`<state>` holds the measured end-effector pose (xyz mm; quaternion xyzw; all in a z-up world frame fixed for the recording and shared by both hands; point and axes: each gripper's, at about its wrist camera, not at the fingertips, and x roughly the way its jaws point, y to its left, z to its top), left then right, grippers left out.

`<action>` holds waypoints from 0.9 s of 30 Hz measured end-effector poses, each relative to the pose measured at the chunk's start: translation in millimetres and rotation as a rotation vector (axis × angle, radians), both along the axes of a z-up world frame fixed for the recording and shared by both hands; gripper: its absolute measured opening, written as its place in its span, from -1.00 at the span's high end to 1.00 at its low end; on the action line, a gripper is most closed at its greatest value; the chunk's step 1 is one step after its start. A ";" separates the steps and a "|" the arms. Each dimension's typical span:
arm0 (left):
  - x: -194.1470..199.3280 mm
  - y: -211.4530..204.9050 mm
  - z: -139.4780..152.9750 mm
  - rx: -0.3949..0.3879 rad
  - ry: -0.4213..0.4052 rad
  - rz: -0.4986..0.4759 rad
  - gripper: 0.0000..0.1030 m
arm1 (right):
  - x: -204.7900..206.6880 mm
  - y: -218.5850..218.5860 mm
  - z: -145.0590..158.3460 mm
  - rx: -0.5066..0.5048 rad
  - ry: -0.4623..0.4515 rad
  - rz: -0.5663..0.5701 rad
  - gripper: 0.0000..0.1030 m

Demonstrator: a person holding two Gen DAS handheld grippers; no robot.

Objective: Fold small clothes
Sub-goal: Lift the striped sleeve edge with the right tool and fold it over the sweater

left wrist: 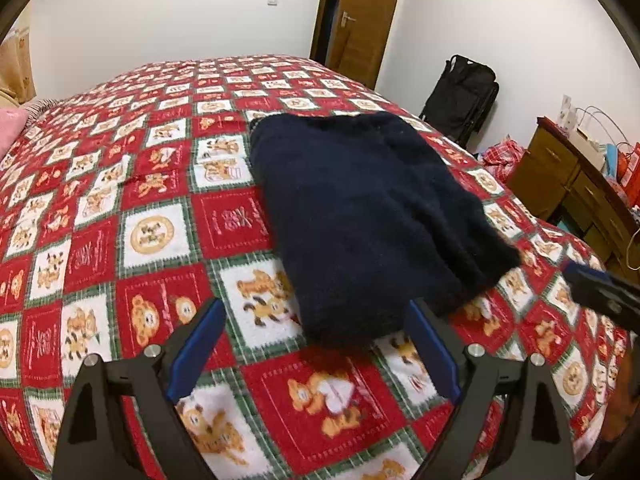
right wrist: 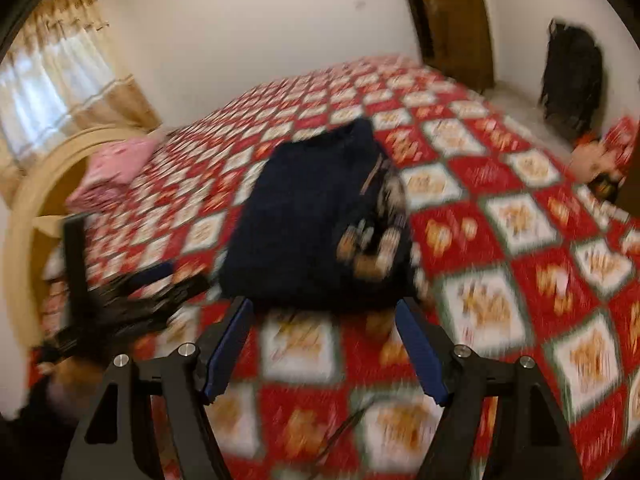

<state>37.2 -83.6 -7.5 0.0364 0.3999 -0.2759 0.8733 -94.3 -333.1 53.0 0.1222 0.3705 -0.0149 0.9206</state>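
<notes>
A: Where is the garment?

B: The dark navy sweater (left wrist: 360, 216) lies folded into a compact bundle on the bed, on the red, white and green checked blanket (left wrist: 132, 184). It sits toward the near side, somewhat right of the middle in the left wrist view. The right wrist view shows a patterned patch, tan and white, on its right half (that view is smeared with blur, so the motif cannot be made out).

A: And the grippers?

B: The left gripper (left wrist: 316, 316) has its blue-padded fingers spread wide, empty, with the near edge of the sweater between the tips; whether a pad touches the cloth I cannot tell. The right gripper (right wrist: 322, 312) is likewise spread wide and holds nothing, its tips just short of the sweater's near edge. In the left view the right gripper pokes in from the right, near the sweater's right corner. In the right view the left gripper appears at the left, low over the blanket.

A: What lies around?

B: A pink pillow (right wrist: 120, 164) at the head of the bed, a curtain (right wrist: 60, 64) by the window, a brown door (left wrist: 360, 20) beyond the far edge, a black bag (left wrist: 464, 96) against the wall, and a wooden dresser (left wrist: 568, 180) to the right with bags piled on it.
</notes>
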 end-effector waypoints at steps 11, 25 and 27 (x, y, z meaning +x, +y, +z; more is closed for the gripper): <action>41.1 -30.3 -36.8 0.039 0.064 0.046 -0.81 | 53.6 -58.1 -64.8 -0.123 0.155 -0.273 -0.45; 44.6 3.7 -12.4 -0.056 0.114 0.045 -0.92 | 34.0 -94.7 -44.0 0.189 0.060 -0.229 -0.45; 49.7 -3.0 -0.6 -0.011 0.062 0.072 -0.92 | 34.7 -87.6 -23.9 0.158 -0.007 -0.222 -0.45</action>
